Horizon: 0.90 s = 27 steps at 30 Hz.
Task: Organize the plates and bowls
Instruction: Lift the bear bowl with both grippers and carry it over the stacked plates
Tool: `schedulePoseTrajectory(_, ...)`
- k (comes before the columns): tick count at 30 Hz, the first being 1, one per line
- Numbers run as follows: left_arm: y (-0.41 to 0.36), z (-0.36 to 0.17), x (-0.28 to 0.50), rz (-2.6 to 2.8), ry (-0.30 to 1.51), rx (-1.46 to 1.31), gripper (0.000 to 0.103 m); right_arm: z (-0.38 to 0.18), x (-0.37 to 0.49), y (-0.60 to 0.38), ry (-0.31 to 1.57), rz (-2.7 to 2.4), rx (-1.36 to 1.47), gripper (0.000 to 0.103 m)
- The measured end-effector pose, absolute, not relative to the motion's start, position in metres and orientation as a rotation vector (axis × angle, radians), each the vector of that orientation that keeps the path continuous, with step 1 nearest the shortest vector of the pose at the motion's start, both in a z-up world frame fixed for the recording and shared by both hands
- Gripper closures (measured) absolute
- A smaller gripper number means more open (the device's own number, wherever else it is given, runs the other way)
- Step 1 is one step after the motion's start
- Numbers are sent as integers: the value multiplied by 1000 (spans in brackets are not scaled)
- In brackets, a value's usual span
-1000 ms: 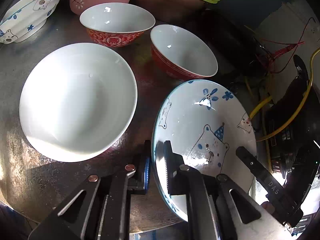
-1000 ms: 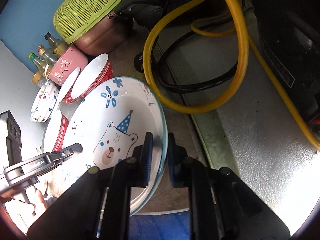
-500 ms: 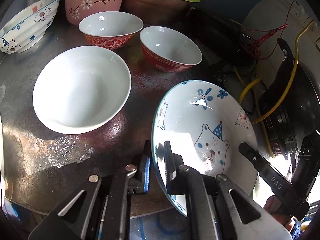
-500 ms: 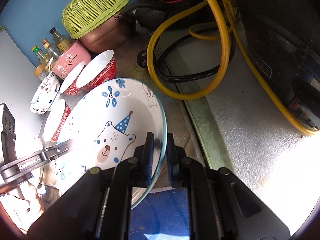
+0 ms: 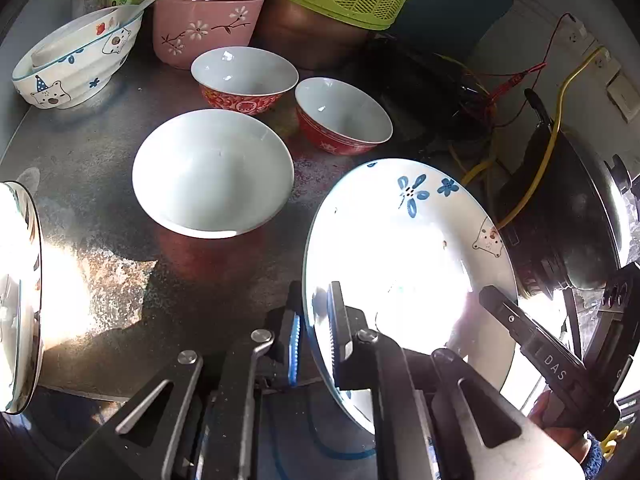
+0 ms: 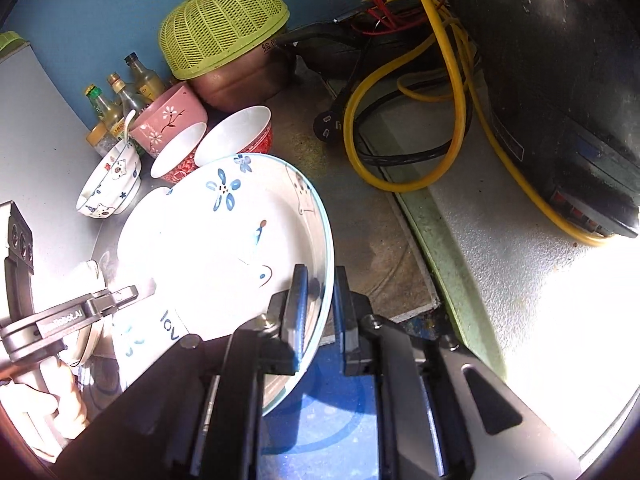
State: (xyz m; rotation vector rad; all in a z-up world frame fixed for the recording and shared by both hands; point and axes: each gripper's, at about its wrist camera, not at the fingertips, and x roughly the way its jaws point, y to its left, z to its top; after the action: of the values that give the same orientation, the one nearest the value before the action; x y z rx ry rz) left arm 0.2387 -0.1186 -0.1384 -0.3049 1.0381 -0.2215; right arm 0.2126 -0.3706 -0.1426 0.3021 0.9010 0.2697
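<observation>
We've got the bear plate [image 5: 408, 240] pinched at its rim on both sides: L gripper [image 5: 314, 332] and R gripper [image 6: 320, 304] both clamped on it, held tilted above the metal table [image 5: 100, 168], near the white bowl [image 5: 212, 172]

Black left gripper [image 5: 312, 344], blue ribbed fingers [image 5: 295, 344], silver screws, black right gripper [image 6: 320, 304], "DAS" lettering
</observation>
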Motion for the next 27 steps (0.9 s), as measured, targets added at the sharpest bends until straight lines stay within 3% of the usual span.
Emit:
schedulePoseTrajectory(13, -33, -107, 199, -142, 957, -341, 93, -107, 183, -291, 854, 352, 248, 91)
schedulePoseTrajectory(27, 90, -105, 155, 11, 920, -407, 93, -107, 173, -177, 870, 504, 182, 91)
